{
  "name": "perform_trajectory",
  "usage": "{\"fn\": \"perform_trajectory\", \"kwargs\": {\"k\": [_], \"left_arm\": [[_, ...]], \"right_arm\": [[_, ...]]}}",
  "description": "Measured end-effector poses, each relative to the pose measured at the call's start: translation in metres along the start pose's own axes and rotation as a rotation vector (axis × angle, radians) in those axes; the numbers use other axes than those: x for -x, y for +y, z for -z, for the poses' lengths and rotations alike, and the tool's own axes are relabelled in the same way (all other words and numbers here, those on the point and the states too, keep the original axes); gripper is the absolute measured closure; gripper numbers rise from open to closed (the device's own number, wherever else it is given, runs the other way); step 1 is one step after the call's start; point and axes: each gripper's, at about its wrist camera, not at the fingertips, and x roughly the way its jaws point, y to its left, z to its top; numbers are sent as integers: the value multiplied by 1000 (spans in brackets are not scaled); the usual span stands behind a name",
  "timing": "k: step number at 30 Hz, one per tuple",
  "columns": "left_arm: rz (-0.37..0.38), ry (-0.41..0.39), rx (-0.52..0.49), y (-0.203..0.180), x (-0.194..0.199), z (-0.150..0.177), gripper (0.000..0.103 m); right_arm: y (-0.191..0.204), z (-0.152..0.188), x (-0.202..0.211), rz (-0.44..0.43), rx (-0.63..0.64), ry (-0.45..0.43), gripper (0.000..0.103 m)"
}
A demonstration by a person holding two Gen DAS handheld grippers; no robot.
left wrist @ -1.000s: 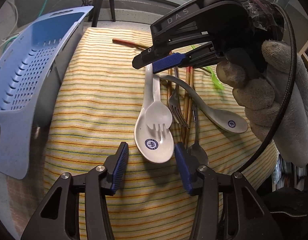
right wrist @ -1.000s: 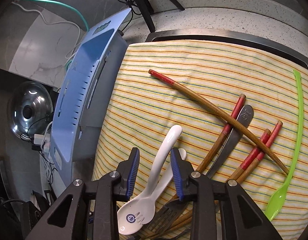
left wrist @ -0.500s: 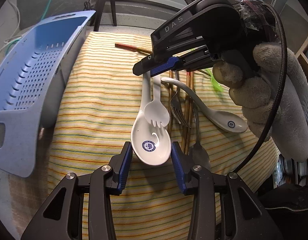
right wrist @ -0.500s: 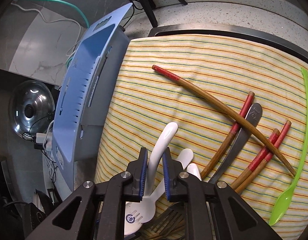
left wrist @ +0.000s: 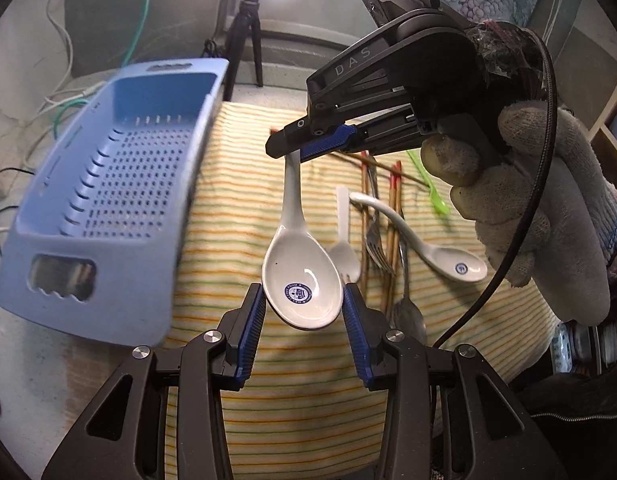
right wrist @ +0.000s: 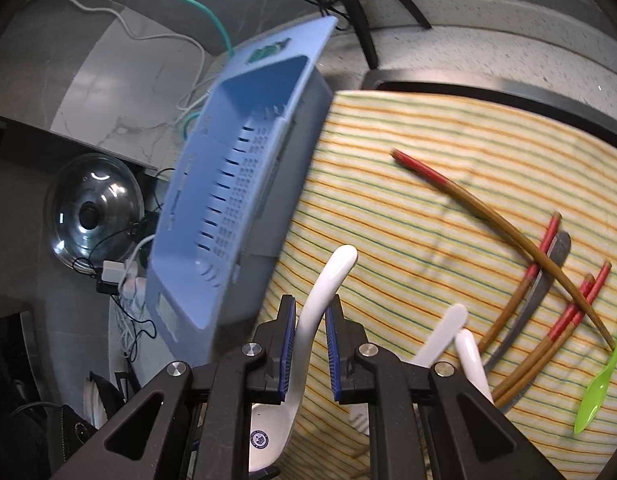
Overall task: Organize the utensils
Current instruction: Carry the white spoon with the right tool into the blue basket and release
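white soup spoon (left wrist: 302, 268) | handle is clamped between right gripper (right wrist: 311, 354) pads | bowl is bracketed by left gripper (left wrist: 304, 320) fingers, contact unclear | blue basket (left wrist: 120, 204) is seen left of both

Basket (right wrist: 228, 216) motion-blurred in both views. Spoon (right wrist: 308, 320) bowl hidden behind right gripper (right wrist: 310, 350), lower centre. Logo text unreadable.

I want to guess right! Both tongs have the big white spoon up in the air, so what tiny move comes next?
Probably carry the white ceramic soup spoon sideways toward the blue perforated plastic basket. The right tongs pinch its handle, the left tongs clasp its bowl, it hangs above the striped cloth, and the basket sits just beside it.
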Motion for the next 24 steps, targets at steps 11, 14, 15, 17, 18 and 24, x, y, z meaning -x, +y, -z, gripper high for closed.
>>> {"fn": "perform_trajectory", "kwargs": {"k": [11, 14, 15, 17, 18, 24], "left_arm": [[-93, -44, 6, 64, 7, -32, 65], [-113, -34, 15, 84, 3, -36, 65], [-119, -31, 19, 90, 2, -37, 65], [-130, -25, 26, 102, -2, -40, 65], [-136, -22, 27, 107, -3, -41, 65], [-161, -7, 38, 131, -7, -44, 65]], "right_arm": [[68, -51, -28, -21, 86, -32, 90], [84, -63, -44, -21, 107, -29, 90], [88, -66, -49, -18, 114, -27, 90], [97, -72, -60, -12, 127, -23, 90], [101, -75, -66, -9, 132, -21, 90], [112, -90, -92, -8, 144, 0, 89]]}}
